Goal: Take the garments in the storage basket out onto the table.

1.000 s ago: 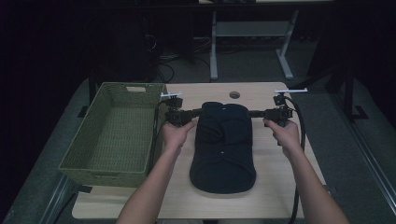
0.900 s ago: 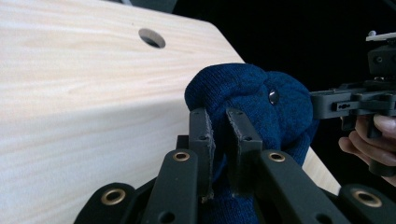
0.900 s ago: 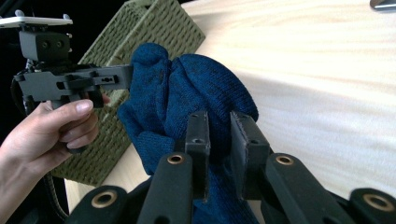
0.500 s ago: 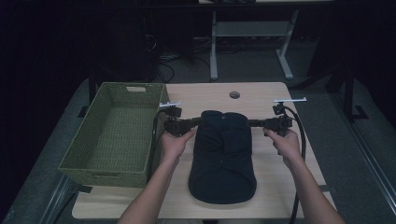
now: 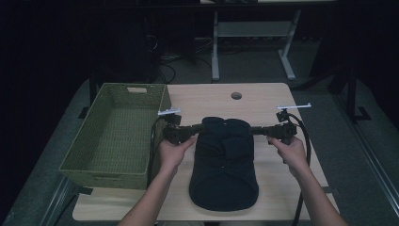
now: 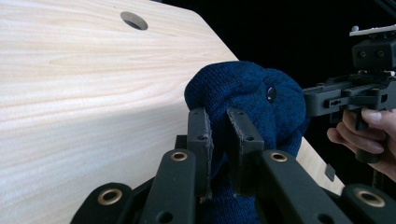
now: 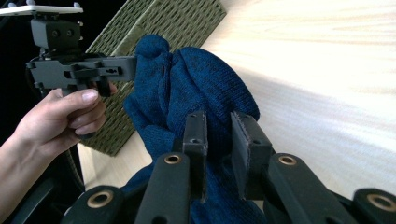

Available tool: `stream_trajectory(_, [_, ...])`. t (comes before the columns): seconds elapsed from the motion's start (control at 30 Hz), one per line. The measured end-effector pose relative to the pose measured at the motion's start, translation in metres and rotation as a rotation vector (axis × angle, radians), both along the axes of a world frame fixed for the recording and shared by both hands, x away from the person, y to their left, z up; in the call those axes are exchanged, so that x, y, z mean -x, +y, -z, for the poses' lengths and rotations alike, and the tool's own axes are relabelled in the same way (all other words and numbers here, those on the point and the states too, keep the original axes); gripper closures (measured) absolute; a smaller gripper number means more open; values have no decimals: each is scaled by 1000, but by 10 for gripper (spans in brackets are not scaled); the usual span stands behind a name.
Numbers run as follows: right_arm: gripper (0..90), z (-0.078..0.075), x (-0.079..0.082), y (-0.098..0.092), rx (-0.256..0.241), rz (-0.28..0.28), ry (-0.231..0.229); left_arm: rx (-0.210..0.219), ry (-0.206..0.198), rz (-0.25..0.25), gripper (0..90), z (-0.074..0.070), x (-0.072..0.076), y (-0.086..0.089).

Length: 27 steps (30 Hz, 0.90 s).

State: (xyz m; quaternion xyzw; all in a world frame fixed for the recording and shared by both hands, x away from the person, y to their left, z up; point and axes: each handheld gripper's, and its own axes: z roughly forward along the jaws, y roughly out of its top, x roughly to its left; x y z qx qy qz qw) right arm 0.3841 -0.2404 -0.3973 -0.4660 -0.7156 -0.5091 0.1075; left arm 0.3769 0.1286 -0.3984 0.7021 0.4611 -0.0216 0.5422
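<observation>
A dark blue knitted garment (image 5: 223, 165) lies folded on the wooden table (image 5: 282, 165), its long side pointing toward me. My left gripper (image 5: 200, 127) grips the far left corner, and my right gripper (image 5: 254, 129) grips the far right corner. In the left gripper view, the left gripper (image 6: 219, 135) has blue knit (image 6: 243, 88) pinched between its pads, with the right gripper (image 6: 327, 100) beyond. In the right gripper view, the right gripper (image 7: 219, 135) holds the knit (image 7: 201, 79) the same way, and the left gripper (image 7: 126, 70) bites the other corner.
A green woven basket (image 5: 101, 176) stands along the table's left side, close to my left hand. A round cable hole (image 5: 236, 95) sits near the table's far edge. Cables trail from both grippers. Beyond the table are desk legs and a dark floor.
Both grippers have drawn back toward me with the garment's far edge in them. The whole garment has slid nearer the table's front edge.
</observation>
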Motion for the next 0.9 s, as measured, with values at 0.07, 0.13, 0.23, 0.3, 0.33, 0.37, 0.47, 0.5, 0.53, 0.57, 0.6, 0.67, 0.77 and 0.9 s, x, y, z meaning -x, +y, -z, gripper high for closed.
stream_trajectory(0.07, [755, 2, 4, 0, -3, -6, 2, 7, 1, 3, 805, 1, 4, 1])
stream_trajectory(0.13, [755, 2, 8, -1, -3, -15, 2, 5, -1, 11, 805, 1, 8, 2])
stream_trajectory(0.23, [753, 1, 14, -1, -1, -24, -8, 10, -2, 18, 804, 1, 14, 3])
stream_trajectory(0.3, [753, 0, 18, 0, 3, -29, -11, 11, -2, 21, 803, 0, 18, 4])
stream_trajectory(0.33, [753, 0, 20, 0, 1, -32, -9, 15, -1, 21, 804, 0, 20, 4])
stream_trajectory(0.37, [753, 0, 22, 0, -3, -38, -18, 15, 3, 24, 803, 1, 22, 5])
stream_trajectory(0.47, [753, 0, 30, 0, -1, -50, -22, 27, 12, 31, 803, 3, 29, 7])
stream_trajectory(0.5, [754, 0, 33, 0, -2, -56, -22, 29, 16, 32, 803, 3, 32, 8])
stream_trajectory(0.53, [754, 0, 36, 1, -3, -60, -23, 32, 19, 34, 804, 4, 34, 8])
stream_trajectory(0.57, [754, 0, 38, 1, -3, -64, -21, 31, 21, 38, 803, 4, 37, 9])
stream_trajectory(0.6, [754, 1, 41, 1, -1, -67, -21, 33, 25, 38, 803, 5, 39, 10])
stream_trajectory(0.67, [754, 2, 46, 1, -2, -79, -21, 36, 28, 42, 803, 6, 45, 11])
stream_trajectory(0.77, [754, 4, 52, 1, -3, -88, -25, 39, 38, 54, 804, 9, 52, 12])
stream_trajectory(0.9, [755, 10, 61, 1, -6, -103, -10, 31, 48, 68, 803, 13, 59, 14])
